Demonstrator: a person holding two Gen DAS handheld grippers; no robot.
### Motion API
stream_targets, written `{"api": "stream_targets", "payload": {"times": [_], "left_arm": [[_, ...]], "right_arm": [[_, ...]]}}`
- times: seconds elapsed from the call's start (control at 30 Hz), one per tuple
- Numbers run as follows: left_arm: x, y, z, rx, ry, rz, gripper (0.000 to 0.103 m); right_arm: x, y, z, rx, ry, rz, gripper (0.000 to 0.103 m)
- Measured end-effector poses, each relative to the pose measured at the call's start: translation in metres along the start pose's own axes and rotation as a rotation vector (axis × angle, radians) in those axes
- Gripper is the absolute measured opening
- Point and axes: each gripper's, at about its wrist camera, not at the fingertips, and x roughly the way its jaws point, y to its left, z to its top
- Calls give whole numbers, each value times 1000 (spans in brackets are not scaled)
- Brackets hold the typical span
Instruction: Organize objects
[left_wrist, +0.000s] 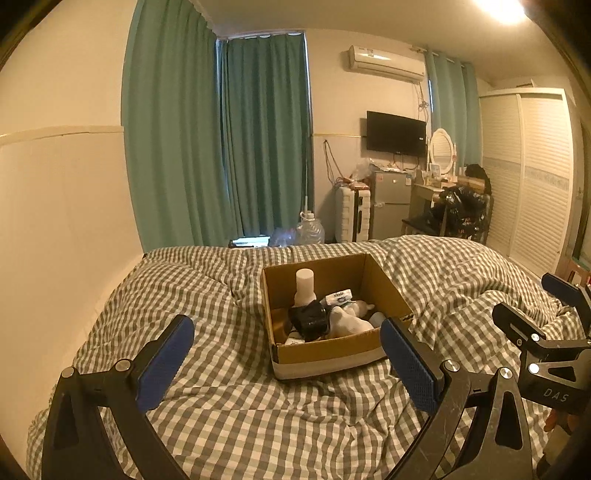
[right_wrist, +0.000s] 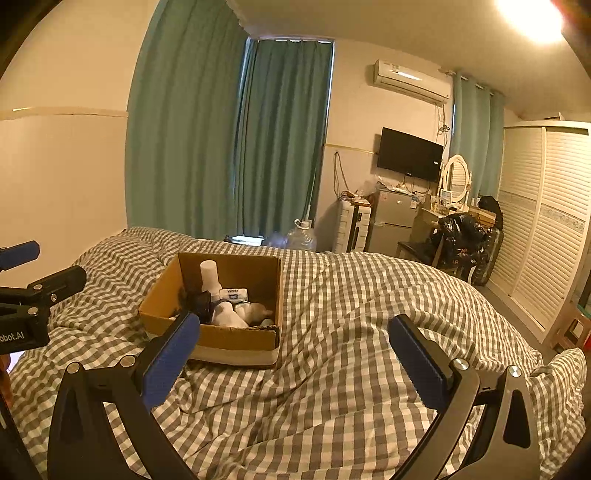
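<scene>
Left tool (left_wrist: 286, 360): jaws spread wide, nothing between the blue pads; it hangs over the bed on the near side of the cardboard box, aimed at the box's near wall.
Right tool (right_wrist: 291, 363): also spread wide and holding nothing; it hangs near the box's near right corner, pointed past the box at bare quilt.
Cardboard box (left_wrist: 325, 352): open-topped, sitting on the checked quilt (left_wrist: 221, 417) of the bed, between the two tools and the curtains (left_wrist: 266, 140).
In the box: a white bottle (left_wrist: 305, 286) upright at the far left, a black bundle (left_wrist: 309, 319) just nearer, a white soft thing (left_wrist: 351, 321) to its right, and a small white pack (left_wrist: 338, 296) behind that.
Outside the box: I can see no loose item on the quilt around it.
Step in hand: this fits either items all gathered in, or a full box waiting to be sorted out; the views do not settle which.
Next move: any reach into the box means coming in over its near wall with jaws already apart.
</scene>
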Motion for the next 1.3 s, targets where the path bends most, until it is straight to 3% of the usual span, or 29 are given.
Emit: {"api": "stream_targets", "payload": {"times": [1.3], "left_arm": [[-4,4,-2,-38,14,-9,103]], "right_arm": [[4,5,-6,-9,28,3,103]]}}
